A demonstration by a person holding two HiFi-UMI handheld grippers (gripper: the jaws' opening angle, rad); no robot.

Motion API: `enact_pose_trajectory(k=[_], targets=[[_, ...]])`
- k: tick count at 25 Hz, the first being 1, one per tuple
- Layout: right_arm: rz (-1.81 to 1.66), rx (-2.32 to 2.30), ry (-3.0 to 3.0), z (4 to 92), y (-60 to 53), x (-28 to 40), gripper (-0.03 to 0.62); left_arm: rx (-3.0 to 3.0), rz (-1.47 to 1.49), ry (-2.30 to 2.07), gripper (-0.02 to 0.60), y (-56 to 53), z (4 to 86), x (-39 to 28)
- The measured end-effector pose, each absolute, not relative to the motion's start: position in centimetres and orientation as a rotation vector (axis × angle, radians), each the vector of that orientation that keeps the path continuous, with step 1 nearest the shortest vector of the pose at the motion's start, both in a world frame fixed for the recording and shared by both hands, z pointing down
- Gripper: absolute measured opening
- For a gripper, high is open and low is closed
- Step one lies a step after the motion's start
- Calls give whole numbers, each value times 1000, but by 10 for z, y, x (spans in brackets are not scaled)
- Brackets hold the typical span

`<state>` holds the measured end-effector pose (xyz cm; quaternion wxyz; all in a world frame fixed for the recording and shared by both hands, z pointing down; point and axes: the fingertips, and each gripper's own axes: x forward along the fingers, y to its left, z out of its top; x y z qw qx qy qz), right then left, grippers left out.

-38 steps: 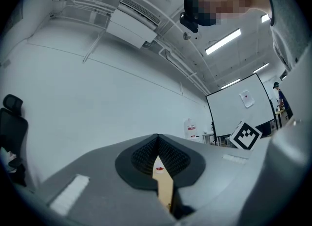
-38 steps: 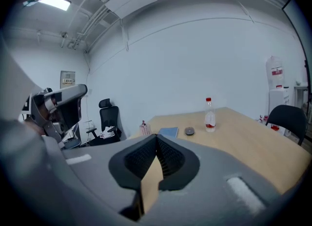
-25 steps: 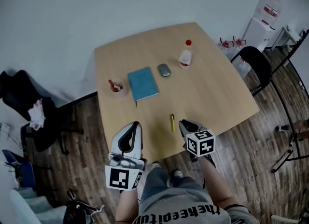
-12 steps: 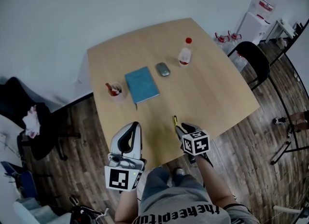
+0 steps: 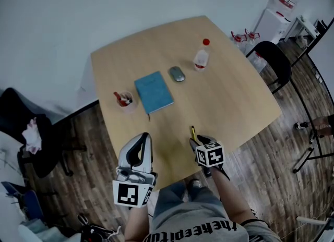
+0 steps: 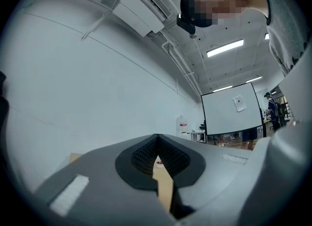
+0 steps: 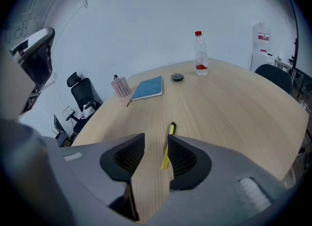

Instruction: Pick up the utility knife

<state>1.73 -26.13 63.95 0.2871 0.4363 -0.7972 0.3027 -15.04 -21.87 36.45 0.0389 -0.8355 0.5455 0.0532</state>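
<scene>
Right gripper (image 7: 156, 144) jaws narrowly apart around the utility knife (image 7: 167, 145), its near end hidden, perhaps touching; left gripper (image 6: 158, 141) closed

The knife (image 7: 167, 146) is yellow with a black tip. The book (image 5: 153, 92) is blue, the table (image 5: 229, 95) light wood, the bottle cap (image 5: 206, 41) red.

Head view: dim, flat, slightly blue cast. No hard shadows on the table (image 5: 224, 95). Heavy fisheye, with floor and walls bowing at the edges. Both gripper views have black vignette corners. Left gripper view: strip lights (image 6: 225, 47) on the ceiling are blown out, the wall (image 6: 73, 84) is evenly lit, and the near jaws are soft. Right gripper view: bright, even light. Far tabletop is sharp, jaws are out of focus, and the knife (image 7: 167, 147) goes soft at its near end.
</scene>
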Motion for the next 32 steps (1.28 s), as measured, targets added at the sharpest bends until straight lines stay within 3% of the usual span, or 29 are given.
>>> enact_pose_trajectory(k=[20,26,32], targets=[[810,1218,-1949,680,-276,19,182,-2594,117,1711,12,-237,384,-181],[740,1236,-1912,682,-278,26,104,-2592,121,1722,12,-239,386,-183],[718,1237,-1905,682,-277,27,78,-2586,120,1726,12,-236,384,-183]])
